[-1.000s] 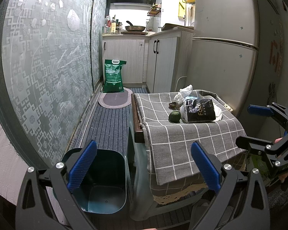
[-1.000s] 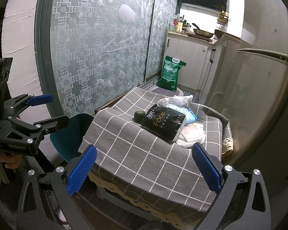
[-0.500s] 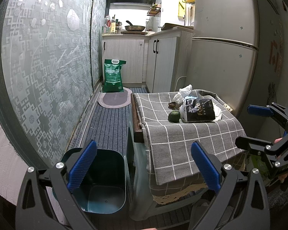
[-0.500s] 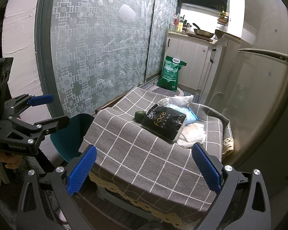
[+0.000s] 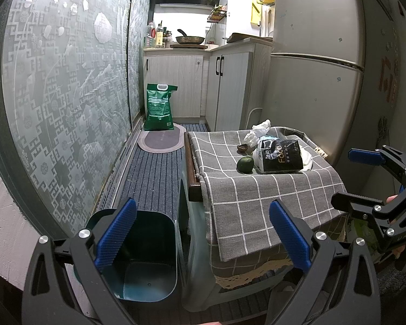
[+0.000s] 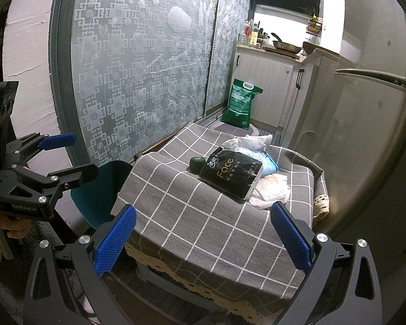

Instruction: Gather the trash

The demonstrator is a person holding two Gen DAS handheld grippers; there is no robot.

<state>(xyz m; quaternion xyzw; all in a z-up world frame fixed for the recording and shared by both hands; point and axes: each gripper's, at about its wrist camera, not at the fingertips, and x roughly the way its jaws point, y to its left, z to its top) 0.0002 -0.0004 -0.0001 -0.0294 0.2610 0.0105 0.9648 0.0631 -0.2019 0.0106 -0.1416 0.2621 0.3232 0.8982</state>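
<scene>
A small table with a grey checked cloth point(image 5: 270, 189) point(image 6: 203, 211) carries a black tissue pack point(image 5: 280, 156) point(image 6: 231, 173), a green round fruit point(image 5: 245, 164) point(image 6: 197, 162), a small brown scrap point(image 5: 242, 148), crumpled white tissues point(image 5: 258, 132) point(image 6: 247, 142) and flat white paper point(image 6: 270, 191). A teal trash bin point(image 5: 140, 252) point(image 6: 100, 189) stands on the floor left of the table. My left gripper point(image 5: 203, 238) point(image 6: 67, 154) is open and empty above the bin and table edge. My right gripper point(image 6: 201, 239) point(image 5: 357, 178) is open and empty before the table's near edge.
A patterned glass door point(image 5: 62, 94) runs along the left. A fridge point(image 5: 316, 62) stands right behind the table. A green sack point(image 5: 159, 108) and oval mat point(image 5: 161, 142) lie on the striped carpet before the white cabinets point(image 5: 230, 89).
</scene>
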